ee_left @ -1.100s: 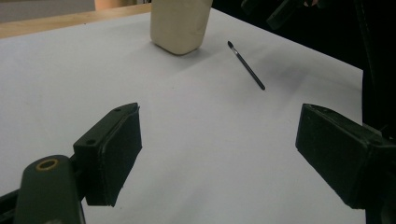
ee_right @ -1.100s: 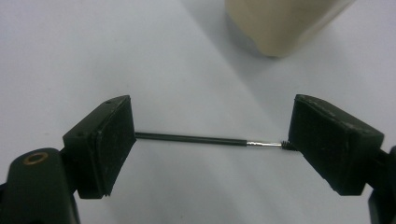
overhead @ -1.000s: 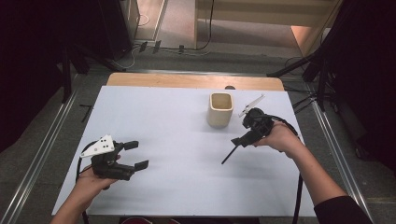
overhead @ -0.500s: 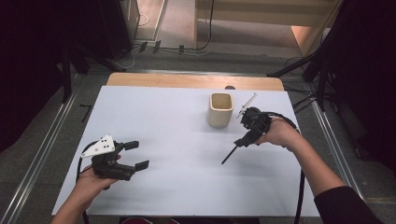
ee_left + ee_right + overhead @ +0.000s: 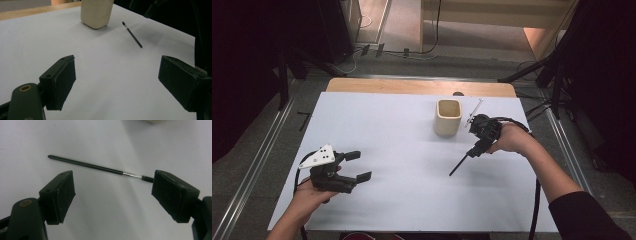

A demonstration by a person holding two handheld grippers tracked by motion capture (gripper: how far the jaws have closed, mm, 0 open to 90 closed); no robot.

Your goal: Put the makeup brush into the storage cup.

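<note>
My right gripper [image 5: 112, 195] has its jaws spread wide, and the thin black brush [image 5: 100, 167] lies on the white table [image 5: 105, 215] just beyond them. My left gripper [image 5: 116, 82] gapes wide; the cream square cup [image 5: 96, 12] stands far ahead.

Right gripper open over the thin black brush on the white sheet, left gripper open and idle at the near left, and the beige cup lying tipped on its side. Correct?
Not quite: the beige cup stands upright, its open mouth facing up, as the high view shows. The rest holds: the right gripper is open over the thin black brush, and the left gripper is open at the near left.
</note>
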